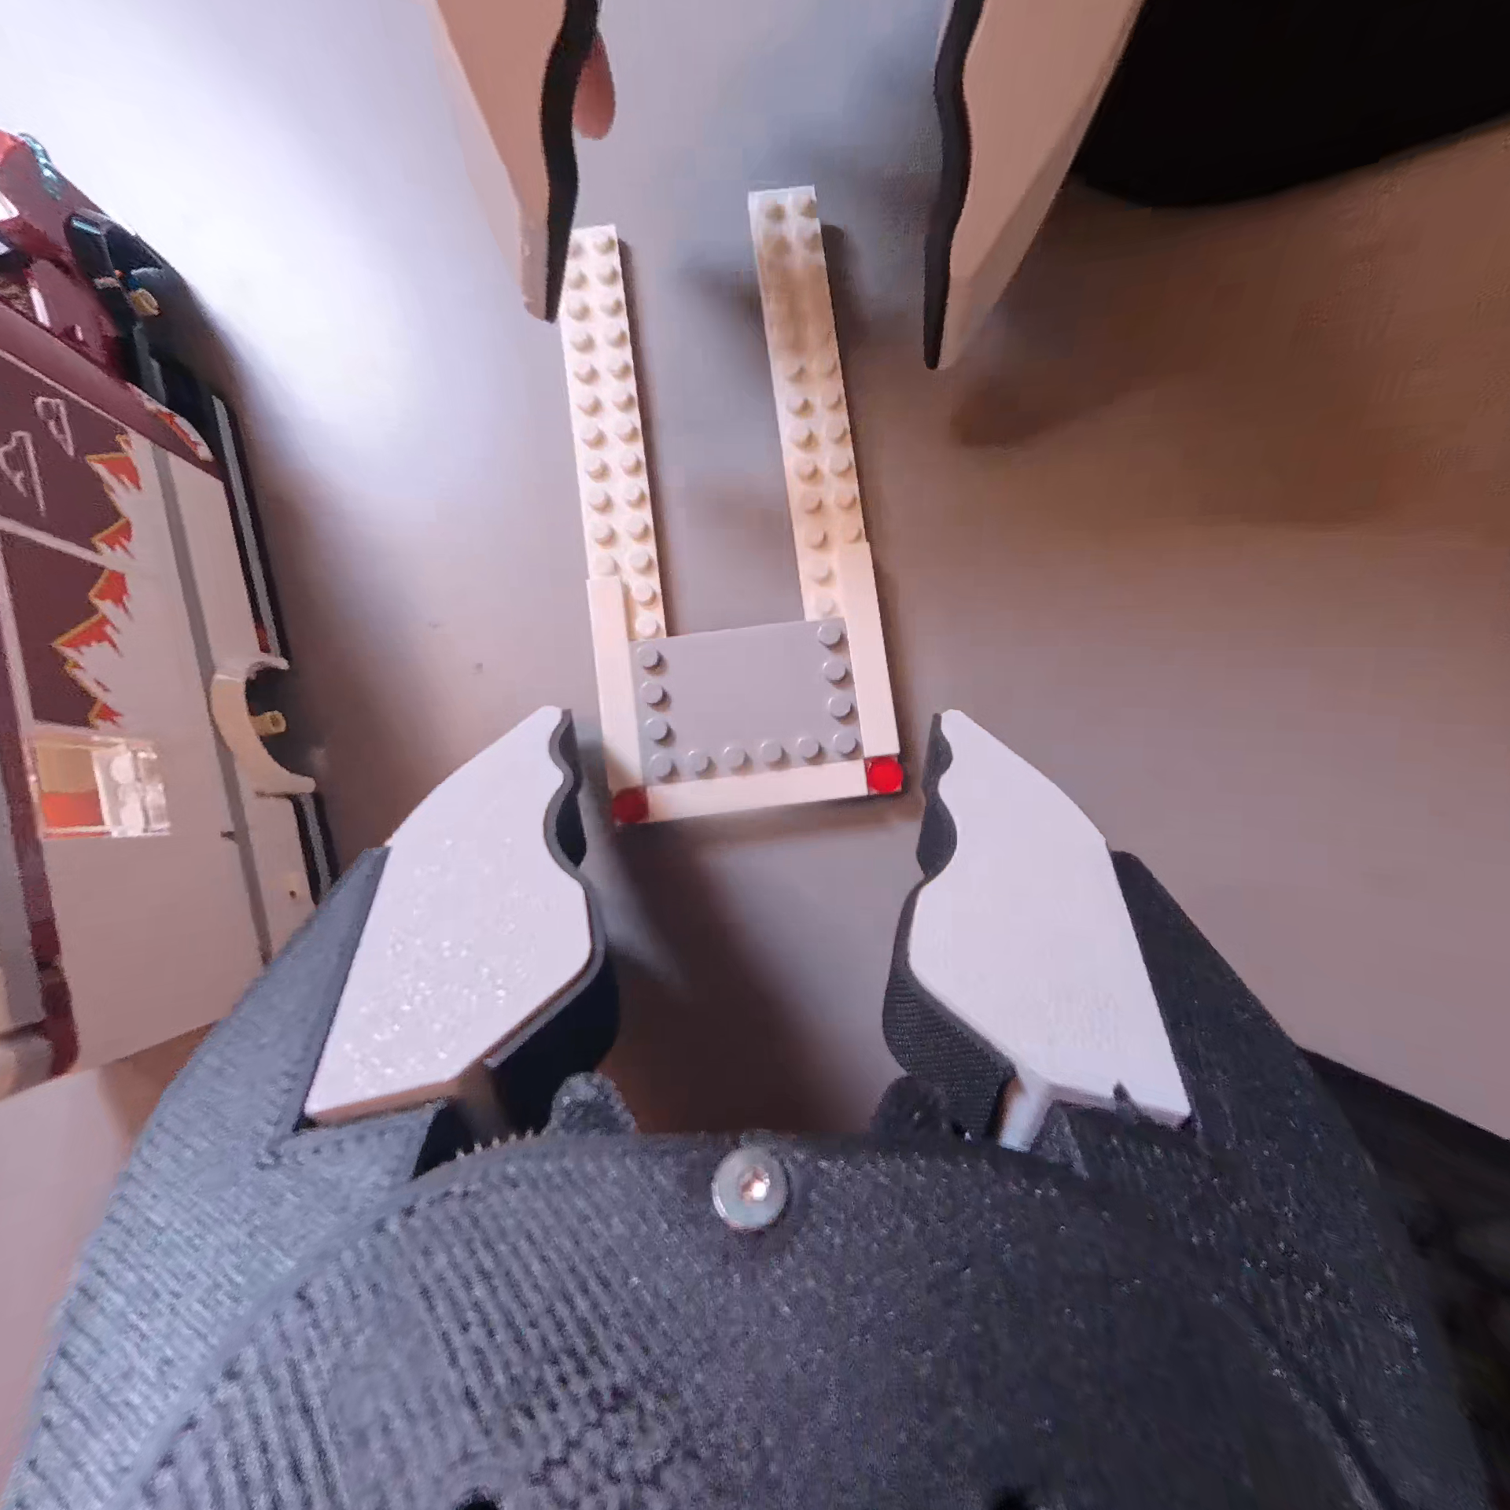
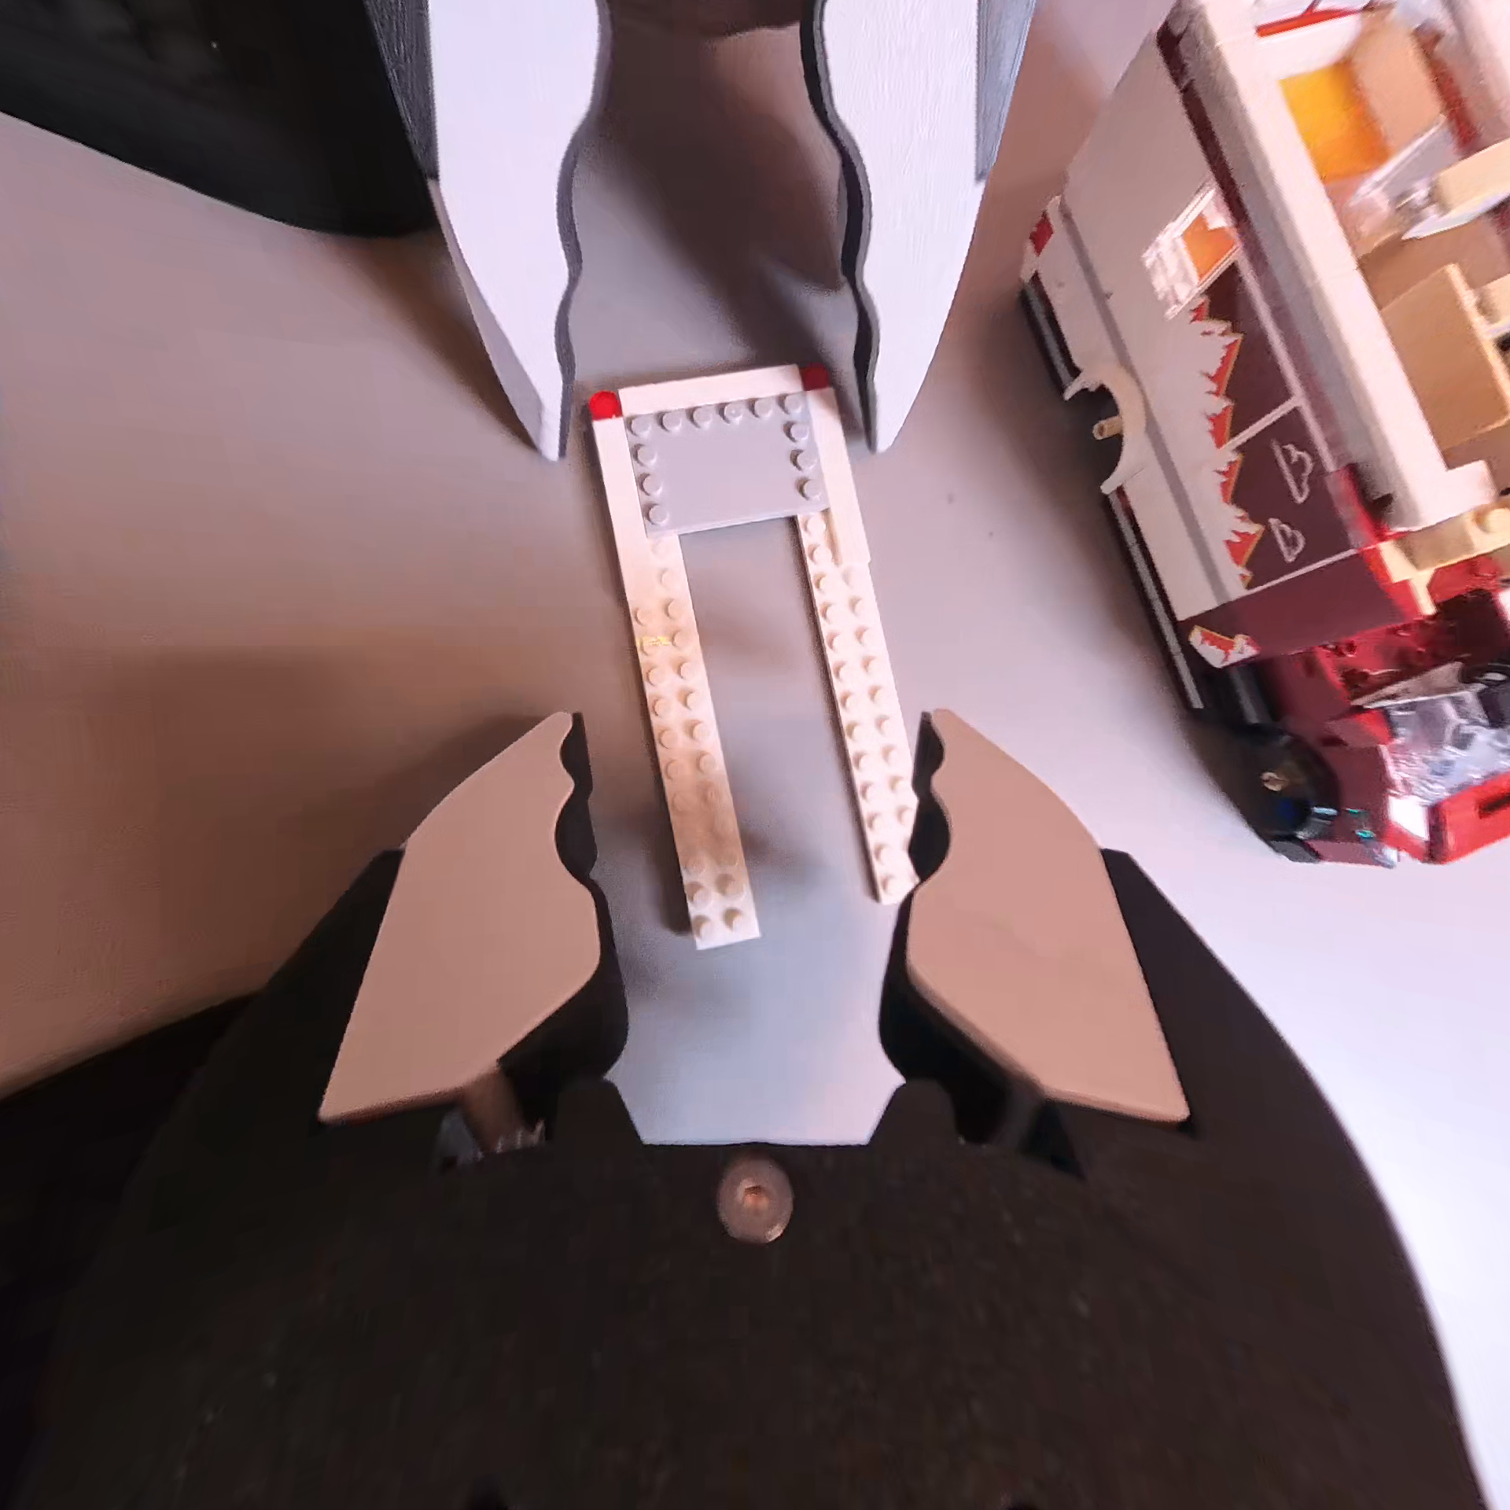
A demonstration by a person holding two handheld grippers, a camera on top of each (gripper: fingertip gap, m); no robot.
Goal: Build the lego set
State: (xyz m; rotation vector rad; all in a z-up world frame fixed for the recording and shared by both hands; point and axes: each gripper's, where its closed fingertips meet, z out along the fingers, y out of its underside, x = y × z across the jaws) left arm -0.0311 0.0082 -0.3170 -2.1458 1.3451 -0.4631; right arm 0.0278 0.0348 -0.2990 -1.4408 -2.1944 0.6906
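A flat U-shaped brick assembly lies on the pale table point(image 1: 1144, 572). It has two long white studded plates point(image 1: 609, 408) joined at one end by a grey plate point(image 1: 743, 694), with a red round stud point(image 1: 884, 774) at each corner. My left gripper point(image 1: 752, 735) is open, with its fingertips either side of the grey end and a gap on both sides. My right gripper point(image 2: 749, 723) is open and straddles the free ends of the white plates point(image 2: 866, 703). Its right pad point(image 2: 931, 801) stands close beside one plate. Each gripper shows in the other's view: the right one in the left wrist view point(image 1: 735, 335), the left one in the right wrist view point(image 2: 715, 448).
A large dark-red and white brick-built vehicle model point(image 2: 1266, 449) stands beside the assembly and also shows in the left wrist view point(image 1: 98, 572). A dark object point(image 1: 1307, 98) lies at the table's far corner. Some 8 cm of space lies between my two pairs of fingers.
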